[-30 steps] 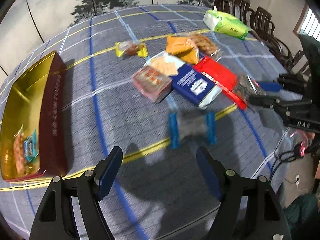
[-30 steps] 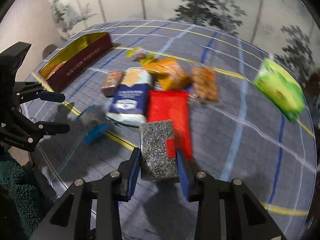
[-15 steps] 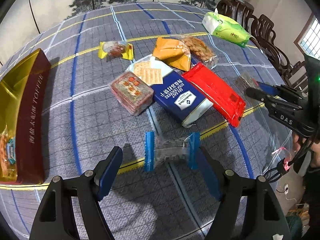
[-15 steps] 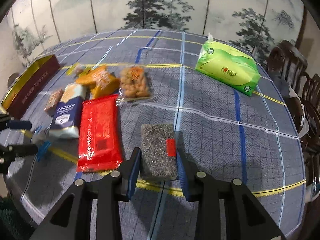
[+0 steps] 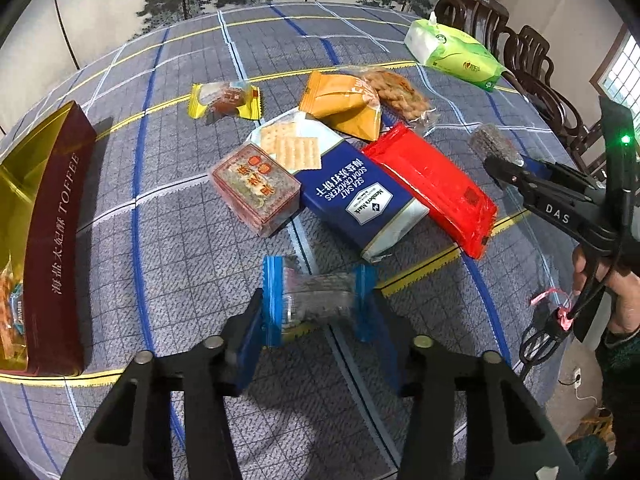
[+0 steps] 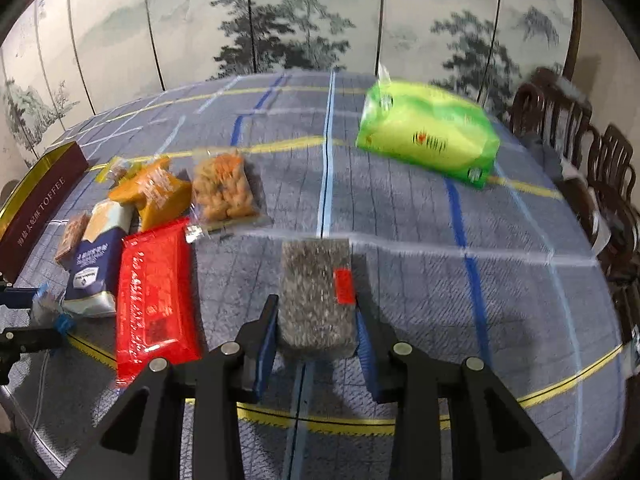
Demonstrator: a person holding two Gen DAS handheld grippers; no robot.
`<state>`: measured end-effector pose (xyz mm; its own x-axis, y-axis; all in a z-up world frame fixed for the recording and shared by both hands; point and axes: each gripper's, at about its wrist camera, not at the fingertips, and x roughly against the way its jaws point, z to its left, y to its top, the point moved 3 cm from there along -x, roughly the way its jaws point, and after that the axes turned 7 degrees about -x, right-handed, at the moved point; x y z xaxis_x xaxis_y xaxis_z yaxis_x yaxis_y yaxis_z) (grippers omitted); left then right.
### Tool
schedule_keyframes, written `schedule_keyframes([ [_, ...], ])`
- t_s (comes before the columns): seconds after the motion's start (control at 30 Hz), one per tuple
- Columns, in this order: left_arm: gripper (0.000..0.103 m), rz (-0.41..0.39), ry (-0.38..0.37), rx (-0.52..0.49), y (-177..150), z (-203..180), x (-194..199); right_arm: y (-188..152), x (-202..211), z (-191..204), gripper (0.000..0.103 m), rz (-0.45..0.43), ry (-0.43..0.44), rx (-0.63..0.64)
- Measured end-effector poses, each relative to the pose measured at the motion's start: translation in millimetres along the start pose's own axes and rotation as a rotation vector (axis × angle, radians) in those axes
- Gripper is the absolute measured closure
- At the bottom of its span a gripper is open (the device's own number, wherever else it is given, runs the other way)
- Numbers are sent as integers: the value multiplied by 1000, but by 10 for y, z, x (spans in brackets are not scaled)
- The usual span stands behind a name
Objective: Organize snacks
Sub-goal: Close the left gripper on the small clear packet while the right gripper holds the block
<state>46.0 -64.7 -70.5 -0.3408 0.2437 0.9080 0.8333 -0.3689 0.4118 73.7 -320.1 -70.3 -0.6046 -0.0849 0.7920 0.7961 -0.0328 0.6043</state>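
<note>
A small clear packet with blue ends (image 5: pixel 316 294) lies on the checked tablecloth (image 5: pixel 180 240). My left gripper (image 5: pixel 316 312) straddles it, jaws closing, pads beside the blue ends and not squeezing it. My right gripper (image 6: pixel 316 308) is shut on a grey speckled block with a red label (image 6: pixel 316 292), held just above the cloth. The same block (image 5: pixel 494 142) shows at the right of the left wrist view. A maroon and gold toffee box (image 5: pixel 56 220) stands open at the left with a few sweets inside.
A pile of snacks lies mid-table: red packet (image 5: pixel 432 184), blue cracker pack (image 5: pixel 360 200), brown box (image 5: pixel 256 184), orange bag (image 5: pixel 344 104), nut bag (image 5: pixel 396 88), yellow sweet (image 5: pixel 224 100). A green tissue pack (image 6: pixel 428 136) sits far right. Wooden chairs (image 6: pixel 580 152) line the right edge.
My left gripper's jaws have narrowed around the blue-ended packet, which now lies between them. My right gripper swung to the right across the table, still holding the grey block.
</note>
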Motion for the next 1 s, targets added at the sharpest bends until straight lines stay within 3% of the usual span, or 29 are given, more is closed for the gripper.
schedule_keyframes([
  [0.27,71,-26,-43,32,-6,46,64,-9,4,18,67,-14,-4,-4],
  [1.0,86,-55,-35,62,15,134,264,-27,19,17,67,-25,-4,-6],
])
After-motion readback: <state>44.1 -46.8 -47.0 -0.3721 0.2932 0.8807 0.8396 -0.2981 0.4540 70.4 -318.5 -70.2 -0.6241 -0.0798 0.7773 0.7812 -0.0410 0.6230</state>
